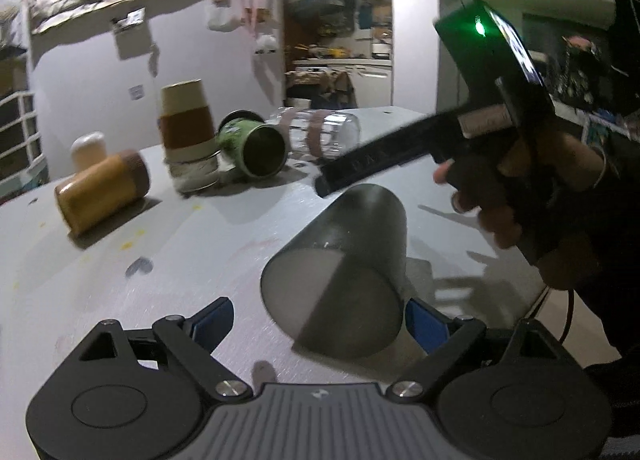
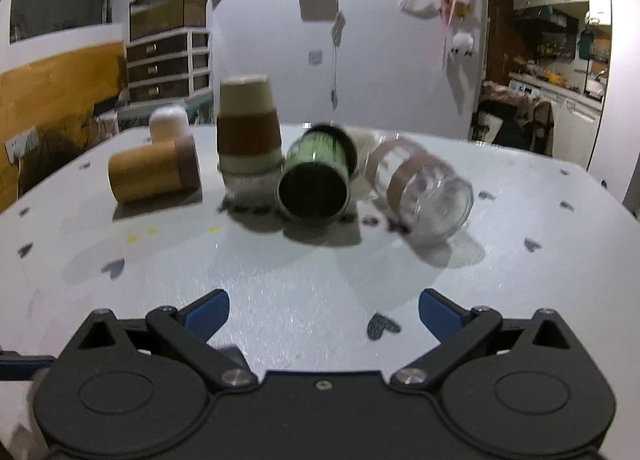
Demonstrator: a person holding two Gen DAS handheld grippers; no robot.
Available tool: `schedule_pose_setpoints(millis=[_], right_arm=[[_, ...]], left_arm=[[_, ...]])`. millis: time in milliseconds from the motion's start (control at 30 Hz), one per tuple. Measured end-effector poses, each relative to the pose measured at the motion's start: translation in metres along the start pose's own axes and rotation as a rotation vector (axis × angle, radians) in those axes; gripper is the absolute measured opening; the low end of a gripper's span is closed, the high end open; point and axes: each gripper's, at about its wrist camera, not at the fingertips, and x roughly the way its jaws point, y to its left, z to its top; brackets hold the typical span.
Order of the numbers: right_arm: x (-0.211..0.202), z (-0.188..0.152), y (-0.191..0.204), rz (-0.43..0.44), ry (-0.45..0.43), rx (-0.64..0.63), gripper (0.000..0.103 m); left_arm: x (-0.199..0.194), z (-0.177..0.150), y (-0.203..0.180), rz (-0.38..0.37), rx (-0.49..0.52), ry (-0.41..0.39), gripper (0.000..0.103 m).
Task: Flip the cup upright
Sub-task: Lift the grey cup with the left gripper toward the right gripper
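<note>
Grey cup (image 1: 340, 276) on its side near the table's (image 1: 168, 252) front edge, closed base toward the left wrist camera, rim end pointing away. Left gripper (image 1: 318, 320) spread wide, blue fingers (image 1: 212, 320) flanking the cup's base, whether touching it not clear. Right gripper (image 2: 324, 312) equally wide open over bare tabletop, holding nothing; seen from the left wrist view as a black tool (image 1: 492, 108) with a green light, gripped by a hand (image 1: 496, 200) above the cup's far end. Toward the far edge, a row of other vessels: amber cup (image 2: 154, 172) on its side at left, small white cup (image 2: 168, 122) behind it, paper cup (image 2: 248, 124) inverted on a glass (image 2: 250, 184), green tin cup (image 2: 316, 180) on its side with mouth forward, clear ribbed glass (image 2: 424, 188) lying on its side at right. Small dark heart shapes (image 2: 382, 326) scattered on the white tabletop.
</note>
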Motion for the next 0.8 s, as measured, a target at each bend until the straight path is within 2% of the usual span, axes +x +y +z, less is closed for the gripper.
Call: schedule_pose_setpoints(millis=[133,267,367,500,633,800], right_arm=[[0.001,-0.012,-0.011,-0.014,0.030,0.023,0.102],[-0.013,-0.025,-0.033,-0.012,0.045,0.095,0.102],[-0.026,-0.037,-0.041,-0.013,0.048,0.117,0.102],[-0.050,-0.053,-0.044,0.072,0.044,0.153,0.100],[-0.068,-0.062,-0.035,0.066,0.028,0.130,0.099],[-0.070,-0.066,-0.037,0.077,0.035,0.146,0.099]], left_arm=[[-0.002,-0.005,0.010,0.027,-0.058,-0.015,0.093],[-0.001,-0.008,0.020,0.074,-0.134,-0.034,0.093],[0.004,-0.007,0.026,0.076,-0.182,-0.036,0.093],[0.011,-0.003,0.027,0.082,-0.214,-0.046,0.093],[0.018,0.001,0.030,0.105,-0.256,-0.049,0.093],[0.012,0.006,0.032,0.063,-0.330,-0.075,0.093]])
